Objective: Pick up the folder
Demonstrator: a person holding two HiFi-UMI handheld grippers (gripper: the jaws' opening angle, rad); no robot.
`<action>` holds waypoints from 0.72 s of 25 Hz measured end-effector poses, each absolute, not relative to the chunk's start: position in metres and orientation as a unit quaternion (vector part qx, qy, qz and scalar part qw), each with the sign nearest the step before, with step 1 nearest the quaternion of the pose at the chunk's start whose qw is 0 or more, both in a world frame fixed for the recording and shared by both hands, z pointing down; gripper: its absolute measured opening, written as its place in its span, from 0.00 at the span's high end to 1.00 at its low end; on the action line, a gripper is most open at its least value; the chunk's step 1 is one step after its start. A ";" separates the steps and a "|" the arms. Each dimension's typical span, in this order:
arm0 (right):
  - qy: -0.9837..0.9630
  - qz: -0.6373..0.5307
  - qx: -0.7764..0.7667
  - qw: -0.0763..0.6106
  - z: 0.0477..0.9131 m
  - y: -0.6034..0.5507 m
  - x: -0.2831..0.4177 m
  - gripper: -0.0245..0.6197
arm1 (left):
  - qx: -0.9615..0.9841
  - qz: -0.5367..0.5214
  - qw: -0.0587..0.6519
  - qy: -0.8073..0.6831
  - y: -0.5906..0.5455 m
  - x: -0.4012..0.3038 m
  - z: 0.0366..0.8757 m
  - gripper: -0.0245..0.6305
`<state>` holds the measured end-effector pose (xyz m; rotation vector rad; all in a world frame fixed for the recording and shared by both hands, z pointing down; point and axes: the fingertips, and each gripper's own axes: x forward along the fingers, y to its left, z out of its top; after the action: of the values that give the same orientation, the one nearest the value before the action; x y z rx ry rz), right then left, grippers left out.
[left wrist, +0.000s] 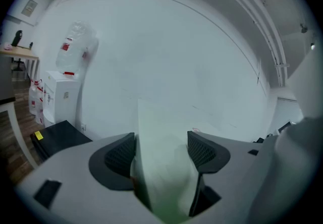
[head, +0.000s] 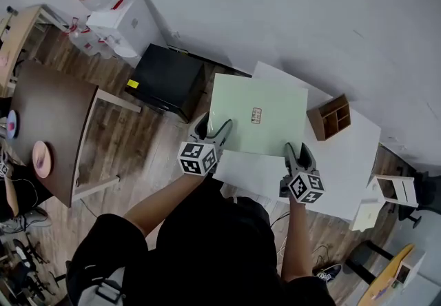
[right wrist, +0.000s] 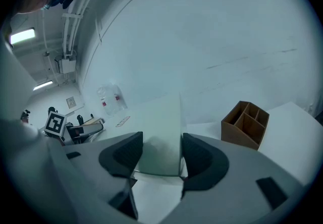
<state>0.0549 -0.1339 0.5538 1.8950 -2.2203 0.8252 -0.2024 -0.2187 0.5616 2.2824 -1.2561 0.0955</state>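
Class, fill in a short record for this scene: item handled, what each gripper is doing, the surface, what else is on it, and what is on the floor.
Item handled: pale green folder, small label on its face
Left side: left gripper, jaws closed on the folder's near left corner
Right side: right gripper, jaws closed on the folder's near right corner
Surface: white table
Also on it: wooden organiser, right of the folder, not touching it
On the floor: black box, left of the table

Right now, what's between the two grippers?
The green folder, its near edge running from left gripper to right gripper, per the head view.
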 end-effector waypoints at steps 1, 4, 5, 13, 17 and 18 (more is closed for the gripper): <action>-0.733 0.268 0.623 0.051 0.550 -0.128 0.056 0.55 | 0.845 0.033 0.260 -0.467 -0.211 -0.201 0.556 0.45; -0.738 0.255 0.623 0.042 0.538 -0.102 0.062 0.55 | 0.845 0.026 0.248 -0.473 -0.183 -0.197 0.542 0.45; -0.740 0.251 0.623 0.039 0.534 -0.092 0.064 0.55 | 0.845 0.024 0.245 -0.475 -0.172 -0.195 0.537 0.45; -0.740 0.229 0.633 0.020 0.504 0.002 0.074 0.55 | 0.850 0.028 0.212 -0.481 -0.082 -0.184 0.506 0.46; -0.741 0.222 0.633 0.017 0.494 0.052 0.078 0.55 | 0.850 0.029 0.207 -0.483 -0.032 -0.180 0.495 0.46; -0.742 0.221 0.633 0.016 0.491 0.063 0.078 0.55 | 0.850 0.028 0.205 -0.484 -0.020 -0.180 0.491 0.46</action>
<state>0.0778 0.0630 0.4912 1.9678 -2.3066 0.6885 -0.1803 -0.0204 0.4913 2.3704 -1.3478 0.0793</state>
